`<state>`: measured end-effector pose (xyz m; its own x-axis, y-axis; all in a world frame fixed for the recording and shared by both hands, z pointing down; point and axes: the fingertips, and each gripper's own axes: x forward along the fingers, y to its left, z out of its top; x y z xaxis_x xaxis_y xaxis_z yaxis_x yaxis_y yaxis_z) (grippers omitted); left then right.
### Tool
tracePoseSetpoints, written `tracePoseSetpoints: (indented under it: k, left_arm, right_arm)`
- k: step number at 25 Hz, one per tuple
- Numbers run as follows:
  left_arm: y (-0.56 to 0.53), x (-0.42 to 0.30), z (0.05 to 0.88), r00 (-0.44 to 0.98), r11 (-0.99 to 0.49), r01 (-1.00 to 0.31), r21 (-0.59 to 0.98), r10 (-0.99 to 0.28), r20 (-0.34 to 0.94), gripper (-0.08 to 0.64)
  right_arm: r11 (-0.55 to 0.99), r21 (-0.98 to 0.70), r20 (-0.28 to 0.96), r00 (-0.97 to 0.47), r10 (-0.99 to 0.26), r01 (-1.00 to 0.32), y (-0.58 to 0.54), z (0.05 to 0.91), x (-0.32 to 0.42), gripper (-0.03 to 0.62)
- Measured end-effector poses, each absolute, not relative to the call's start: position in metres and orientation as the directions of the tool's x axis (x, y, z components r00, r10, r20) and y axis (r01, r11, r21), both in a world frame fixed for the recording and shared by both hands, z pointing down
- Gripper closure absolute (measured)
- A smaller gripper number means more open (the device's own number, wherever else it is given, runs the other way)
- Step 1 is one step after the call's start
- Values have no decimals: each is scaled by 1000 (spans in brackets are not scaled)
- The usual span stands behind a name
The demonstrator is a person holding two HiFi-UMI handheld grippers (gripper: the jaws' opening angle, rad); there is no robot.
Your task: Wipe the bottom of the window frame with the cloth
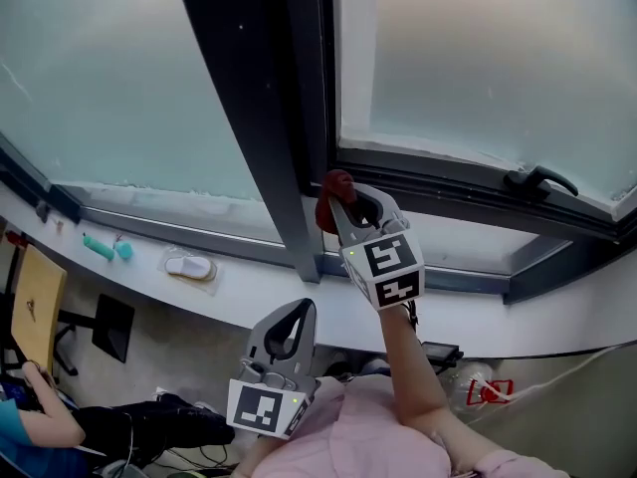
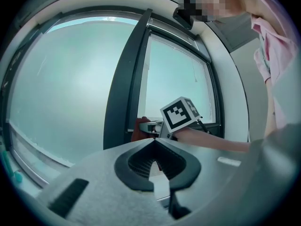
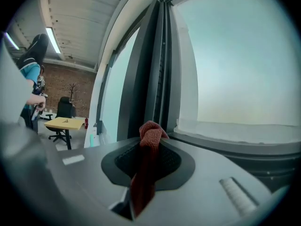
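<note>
Gripping the red cloth, right claw hangs by the window frame; left claw clenched, empty.

cloth in right gripper at window frame | left gripper below-left

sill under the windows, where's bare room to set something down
Bare: the sill right of the right gripper and its cloth, under the handle; also between the wrapped white item and the mullion. Crowded: far left, by the teal tool.
</note>
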<state>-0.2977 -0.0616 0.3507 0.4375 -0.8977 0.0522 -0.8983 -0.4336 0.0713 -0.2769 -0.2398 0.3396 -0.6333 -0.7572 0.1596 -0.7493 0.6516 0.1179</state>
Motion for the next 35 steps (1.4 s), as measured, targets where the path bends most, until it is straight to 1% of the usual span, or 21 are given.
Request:
tracePoseSetpoints:
  k: [2,6,13,22,27,32,35]
  left_arm:
    - [-63,-303,352,431,-427,-901,76,-901,55,560]
    - [-68,-306,353,438,-433,-897,82,-897,60,560]
    - [-71,-299,356,473,-467,-880,88,-878,67,560]
    - [-74,-293,357,493,-486,-869,92,-868,67,559]
    - [-75,-288,355,506,-500,-861,90,-860,63,560]
    - [-76,-275,353,531,-526,-846,88,-845,61,560]
    - [-76,-269,354,542,-536,-840,87,-838,64,560]
  right_arm:
    - [639,126,183,-616,-767,-759,-248,349,-278,529]
    - [638,120,149,-622,-769,-761,-250,349,-280,534]
    - [627,165,153,-608,-779,-761,-250,349,-278,535]
    - [583,186,136,-567,-813,-791,-251,340,-254,535]
    - [572,91,127,-560,-819,-815,-255,336,-228,534]
    - [550,152,151,-531,-834,-821,-252,339,-218,534]
    - [545,169,142,-527,-838,-821,-251,337,-214,534]
